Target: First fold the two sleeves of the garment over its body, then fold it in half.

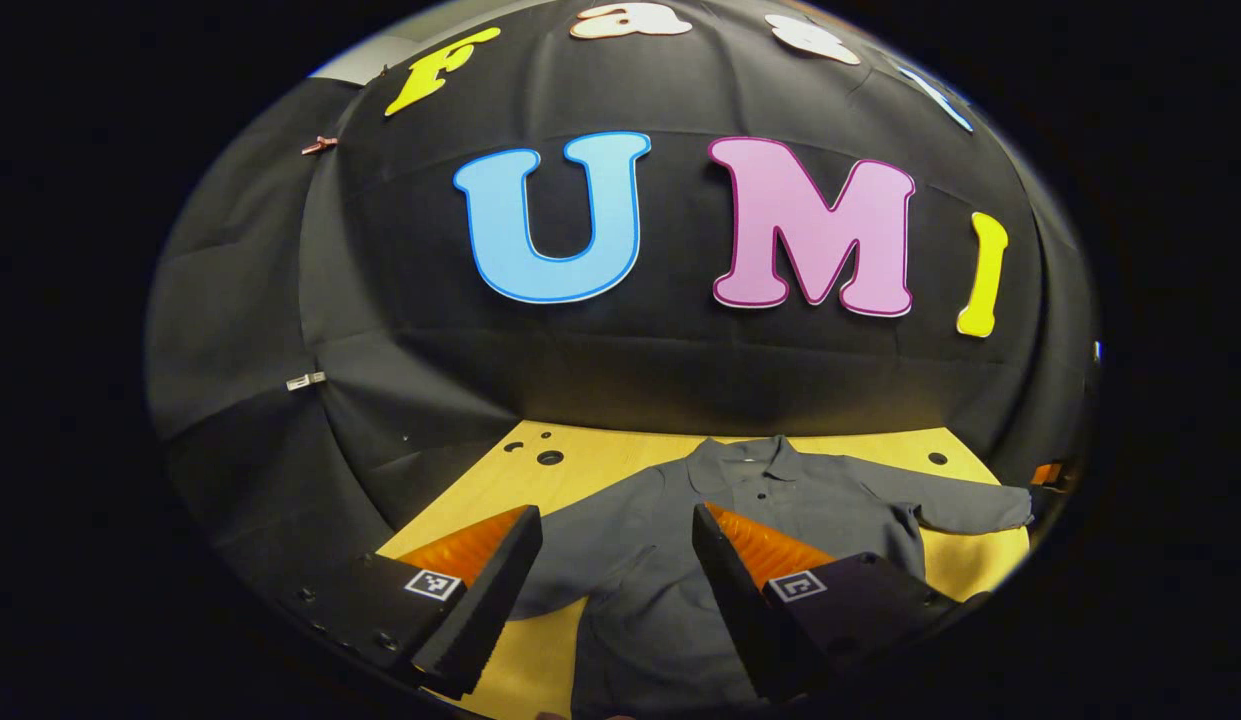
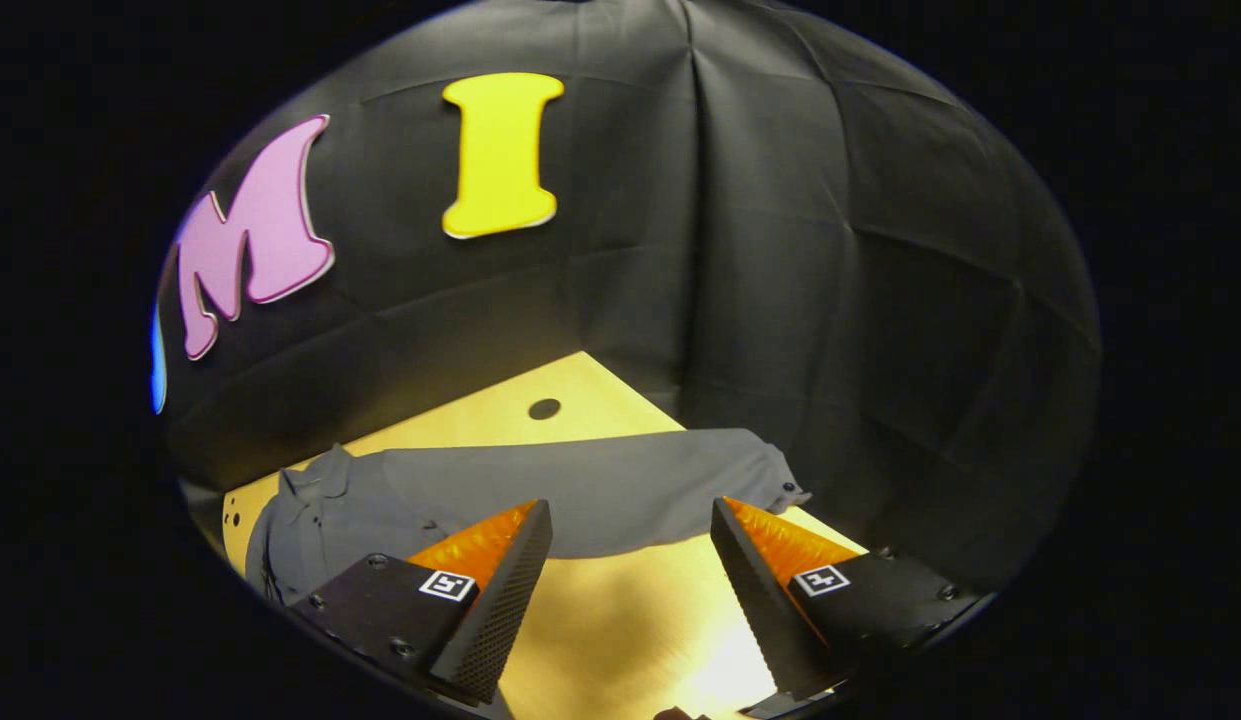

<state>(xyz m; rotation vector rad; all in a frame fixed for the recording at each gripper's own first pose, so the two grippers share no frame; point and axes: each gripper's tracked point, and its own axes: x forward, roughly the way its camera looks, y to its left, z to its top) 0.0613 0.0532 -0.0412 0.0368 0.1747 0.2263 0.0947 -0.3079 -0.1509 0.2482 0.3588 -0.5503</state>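
Note:
A dark grey long-sleeved shirt [image 1: 780, 490] lies flat on the yellow wooden table [image 1: 600, 455], collar toward the back wall. In the left gripper view one sleeve stretches out to the right and the other runs down between the fingers. My left gripper [image 1: 610, 590] hovers open over that near sleeve and the shirt's side, nothing pinched. In the right gripper view the shirt [image 2: 330, 510] lies at the left and its outstretched sleeve [image 2: 620, 480] crosses the table to a buttoned cuff [image 2: 780, 485]. My right gripper [image 2: 630, 610] stands open just in front of that sleeve, over bare table.
Black cloth walls close the table at the back and on both sides. Round holes [image 1: 550, 457] are drilled in the tabletop [image 2: 580, 620] near the back edge, with another hole [image 2: 544, 408] in the right gripper view.

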